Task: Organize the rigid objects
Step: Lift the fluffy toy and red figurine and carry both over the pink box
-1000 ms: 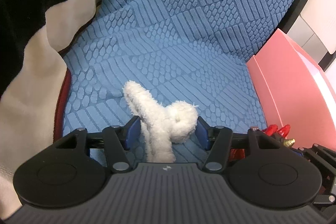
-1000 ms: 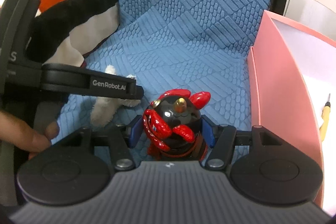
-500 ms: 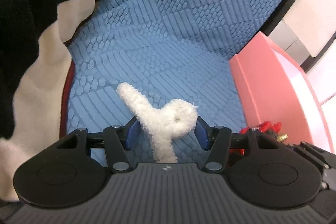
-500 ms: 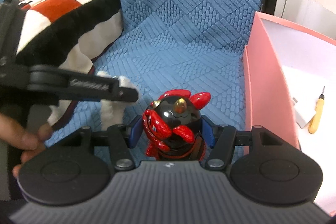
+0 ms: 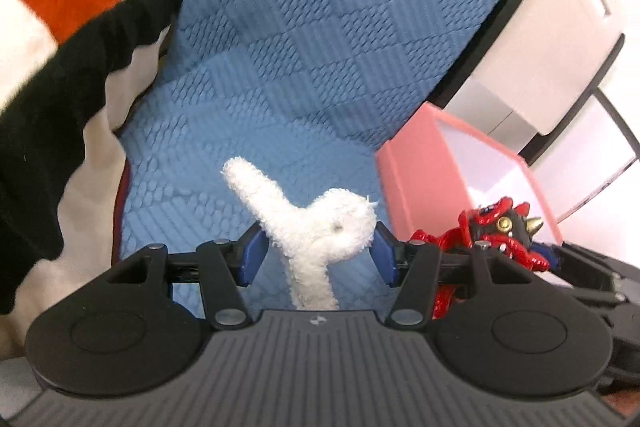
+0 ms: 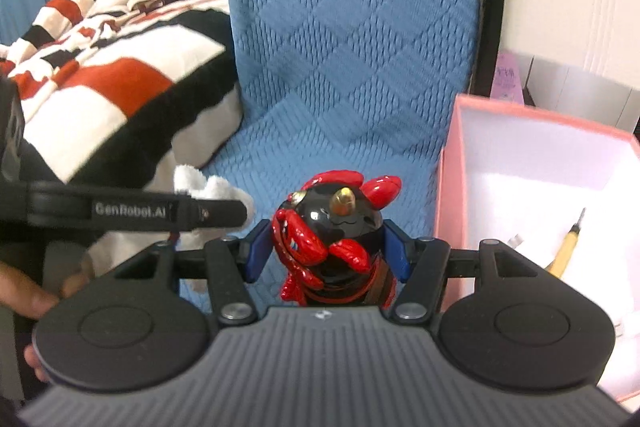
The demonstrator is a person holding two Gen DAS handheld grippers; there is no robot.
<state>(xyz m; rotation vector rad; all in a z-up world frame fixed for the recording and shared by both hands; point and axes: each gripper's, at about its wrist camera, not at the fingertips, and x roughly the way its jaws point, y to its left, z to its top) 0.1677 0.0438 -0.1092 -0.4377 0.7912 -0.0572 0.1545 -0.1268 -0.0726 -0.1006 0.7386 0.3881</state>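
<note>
Pinching the glossy red-and-black figurine (image 6: 334, 241) at its round middle, the right gripper (image 6: 327, 251) has hard, slick, probably chip-prone plastic, best held across the body and not by its horns. The left gripper (image 5: 316, 249) squeezes the soft, light white plush piece (image 5: 310, 227). Compared with a second ago, both are higher above the blue quilted cover (image 6: 352, 67) and nearer the pink box (image 6: 532, 167), whose inside shows more.

"GenRobot.AI" is printed on the left hand-held gripper (image 6: 168, 213) arm.
</note>
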